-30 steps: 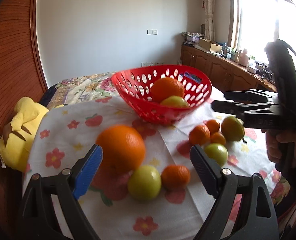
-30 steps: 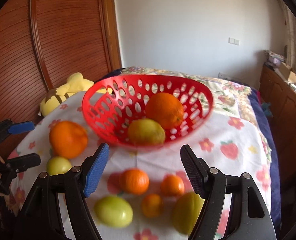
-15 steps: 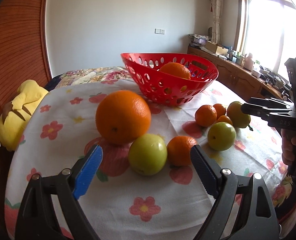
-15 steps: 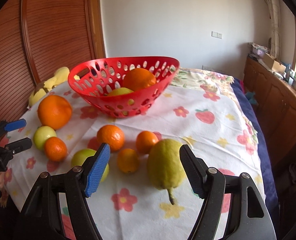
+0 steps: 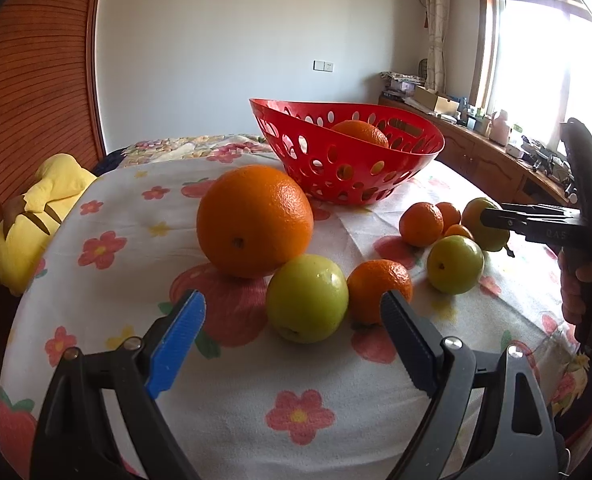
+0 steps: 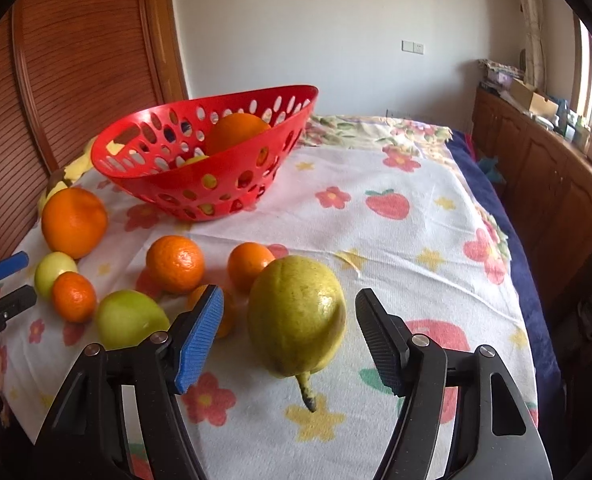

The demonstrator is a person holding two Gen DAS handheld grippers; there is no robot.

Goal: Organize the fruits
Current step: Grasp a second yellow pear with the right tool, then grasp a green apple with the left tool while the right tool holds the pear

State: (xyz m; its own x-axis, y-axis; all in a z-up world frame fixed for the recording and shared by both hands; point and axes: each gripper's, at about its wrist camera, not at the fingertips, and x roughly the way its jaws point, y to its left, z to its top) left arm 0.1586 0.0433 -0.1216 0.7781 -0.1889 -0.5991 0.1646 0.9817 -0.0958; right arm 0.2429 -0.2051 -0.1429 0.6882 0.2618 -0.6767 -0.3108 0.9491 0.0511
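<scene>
Right tool point(image 6: 286, 322): its jaws are closing with the pear point(image 6: 296, 316) between them; the pads are not yet on the skin, a gap showing at each side. It comes in low and from the stem end, so the pads would meet the pear's widest part.
Left tool point(image 5: 292, 322): spread wide and gripping nothing, aimed at the green apple point(image 5: 307, 298), which sits just ahead of the tips.
Pear: lies on its side near the table's front edge, stem toward the right tool, touching nothing that can be made out.
Green apple: rests against the big orange point(image 5: 254, 221) with a small mandarin point(image 5: 379, 291) at its other side, so a wide spread seems needed to slip past both neighbours.
Basket point(image 6: 200, 160): stands toward the table's far edge and holds an orange point(image 6: 236, 132) and something yellow-green.
Loose fruit: another green apple point(image 6: 130, 318) and several mandarins lie in a cluster between the two tools.
Judgement: both tools look set to lift one fruit each for the basket.
</scene>
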